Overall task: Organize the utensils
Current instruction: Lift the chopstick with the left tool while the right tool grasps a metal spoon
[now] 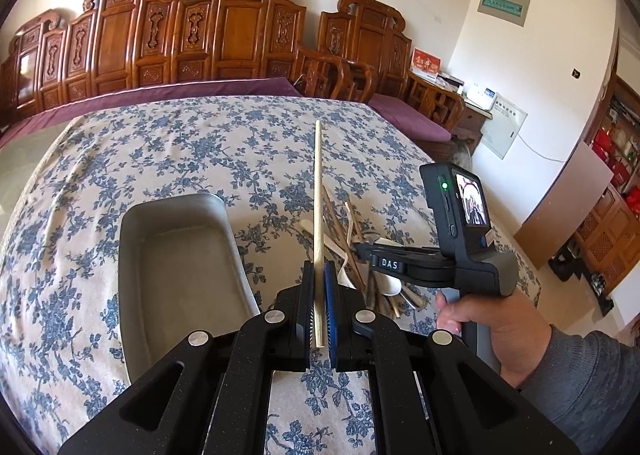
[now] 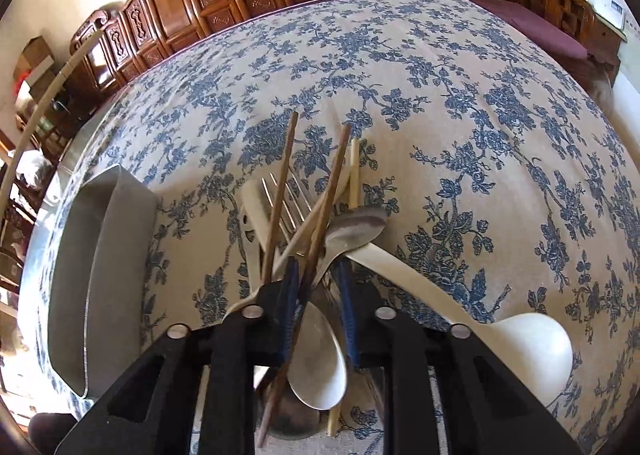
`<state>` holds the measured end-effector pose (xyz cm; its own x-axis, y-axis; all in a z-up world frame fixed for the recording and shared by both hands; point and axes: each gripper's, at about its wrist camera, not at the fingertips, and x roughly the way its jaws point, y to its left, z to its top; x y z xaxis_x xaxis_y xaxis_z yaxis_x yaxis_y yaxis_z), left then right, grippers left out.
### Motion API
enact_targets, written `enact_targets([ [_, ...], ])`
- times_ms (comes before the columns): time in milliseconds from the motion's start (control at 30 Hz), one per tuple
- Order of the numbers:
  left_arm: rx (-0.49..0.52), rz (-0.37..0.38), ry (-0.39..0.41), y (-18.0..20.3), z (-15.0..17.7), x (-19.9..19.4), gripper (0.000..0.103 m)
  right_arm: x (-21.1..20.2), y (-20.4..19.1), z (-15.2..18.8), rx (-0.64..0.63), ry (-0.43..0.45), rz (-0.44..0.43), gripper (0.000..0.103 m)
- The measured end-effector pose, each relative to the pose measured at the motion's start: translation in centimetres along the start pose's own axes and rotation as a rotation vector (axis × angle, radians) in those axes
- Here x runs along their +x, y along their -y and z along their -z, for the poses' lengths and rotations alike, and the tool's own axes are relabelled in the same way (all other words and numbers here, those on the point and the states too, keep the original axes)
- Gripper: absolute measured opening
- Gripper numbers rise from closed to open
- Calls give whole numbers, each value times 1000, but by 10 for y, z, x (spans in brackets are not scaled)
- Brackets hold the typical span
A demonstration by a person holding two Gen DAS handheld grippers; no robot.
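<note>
1. The left gripper [image 1: 320,307] is pressed together on a pale chopstick [image 1: 318,191], which juts forward and up over the flowered tablecloth [image 1: 180,143], its far tip in free air.
2. Taking the grey tray [image 1: 180,263] as the landmark: it lies just left of the left gripper, its long right rim running close beside the fingers, and nothing shows inside it (the near end is cut off behind the gripper body).
3. To the right of the tray lies the utensil pile [image 2: 316,231], with a strip of bare cloth between them; beyond both, the cloth runs wide and bare to the table's far edge, where the carved wooden bench [image 1: 192,35] begins.
4. The right gripper [image 2: 316,295] is spread, its blue pads either side of a brown chopstick [image 2: 320,223] but not visibly clamping it; whether the pads touch it cannot be told.
5. Around that chopstick the pile holds a second brown chopstick [image 2: 280,191], a metal fork [image 2: 286,199], a metal spoon [image 2: 356,227], a white spoon bowl [image 2: 320,359] between the fingers, and a white ladle [image 2: 532,351] reaching away from the tray.
6. The lower pile is hidden under the right gripper's body; a dark round shape there is too obscured to name.
7. In the left view the right hand [image 1: 492,331] grips its handle on the far side of the pile from the tray.
</note>
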<state>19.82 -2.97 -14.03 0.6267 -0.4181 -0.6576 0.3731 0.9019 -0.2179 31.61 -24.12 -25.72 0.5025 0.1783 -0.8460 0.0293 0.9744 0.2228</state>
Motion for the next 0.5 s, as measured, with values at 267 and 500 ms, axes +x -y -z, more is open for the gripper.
enact_targets([
  [267,13,-1,-4,5,1,0,4,-18,2,2,-13,22,-35,6],
  [500,24,-5,-7,8,0,3,4,-18,5,1,-21,11,-32,6],
])
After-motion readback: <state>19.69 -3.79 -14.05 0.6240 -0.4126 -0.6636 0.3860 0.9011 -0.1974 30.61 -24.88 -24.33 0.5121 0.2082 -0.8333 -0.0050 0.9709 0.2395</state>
